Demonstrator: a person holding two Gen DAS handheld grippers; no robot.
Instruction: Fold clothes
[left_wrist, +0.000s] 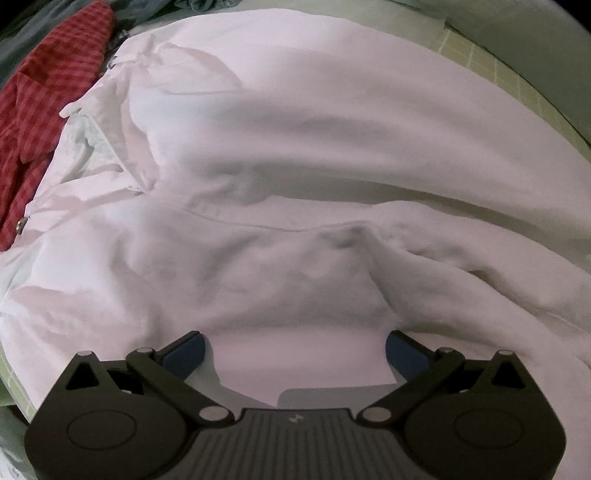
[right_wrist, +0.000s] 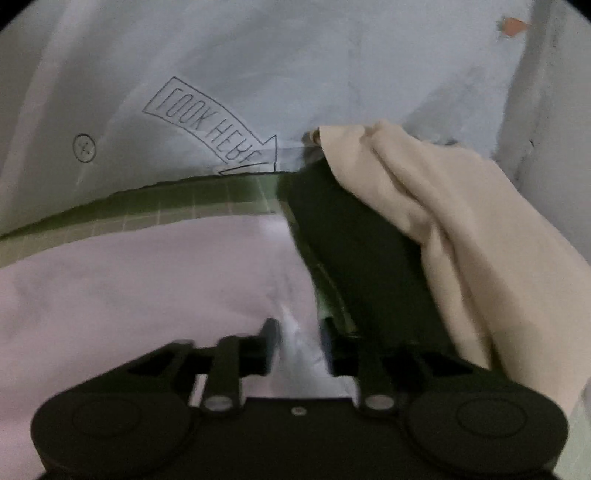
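A white garment (left_wrist: 295, 166) lies spread and wrinkled over the green gridded mat (left_wrist: 476, 55), its collar and a metal snap at the left. My left gripper (left_wrist: 295, 350) is open, its blue-padded fingers wide apart over the near part of the garment. In the right wrist view the same white garment (right_wrist: 129, 288) covers the lower left. My right gripper (right_wrist: 297, 339) is nearly closed on a bunched edge of the white cloth between its fingers.
A red checked shirt (left_wrist: 48, 85) lies at the far left. A cream cloth (right_wrist: 443, 221) drapes over a dark green item (right_wrist: 351, 251) at the right. A wall with a "LOOK HERE" arrow drawing (right_wrist: 210, 125) stands behind the mat (right_wrist: 184, 206).
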